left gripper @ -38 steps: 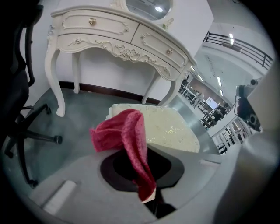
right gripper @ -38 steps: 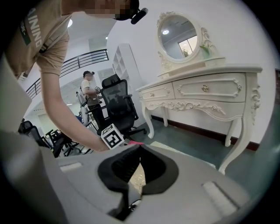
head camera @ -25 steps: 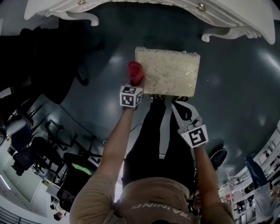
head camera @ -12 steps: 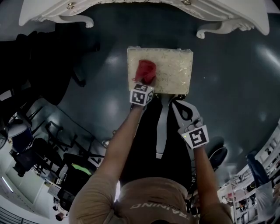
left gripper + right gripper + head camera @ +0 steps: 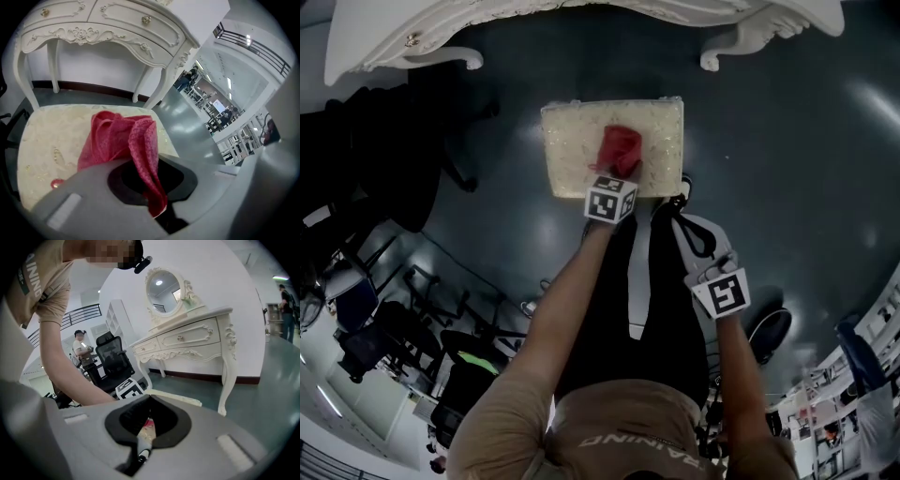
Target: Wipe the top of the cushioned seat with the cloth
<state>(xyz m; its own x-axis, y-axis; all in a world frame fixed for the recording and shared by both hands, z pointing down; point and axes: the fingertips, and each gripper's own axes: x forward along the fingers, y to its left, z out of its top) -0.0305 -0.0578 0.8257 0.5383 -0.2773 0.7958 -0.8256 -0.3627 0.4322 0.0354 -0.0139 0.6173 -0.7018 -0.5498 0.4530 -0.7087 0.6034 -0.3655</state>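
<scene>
— Over the seat, head view first: what do you hold?

— My left gripper is down on the cushioned seat. Its jaws are closed on the red cloth, which sits bunched near the middle of the top, a little toward the near edge. My right gripper hangs just off the near right corner, clear of the cushion. Judgement: this is the wiping step, and the bare cushion to the left and along the far edge remains to be covered. I would press the cloth flatter and run overlapping passes from edge to edge, keeping the jaw tips off the fabric.

— Left gripper view?

— The jaws grip one fold of the cloth, and the rest is heaped ahead on the seat. A white dressing table stands beyond. The cloth's own folds hide how much of it actually bears on the cushion.

— Right gripper view?

— The jaws of the right gripper are shut with nothing between them. Only a sliver of seat and a speck of red show past them. I cannot make out any dirt on the patterned fabric in any view. The seat's legs are hidden in all of them.
</scene>
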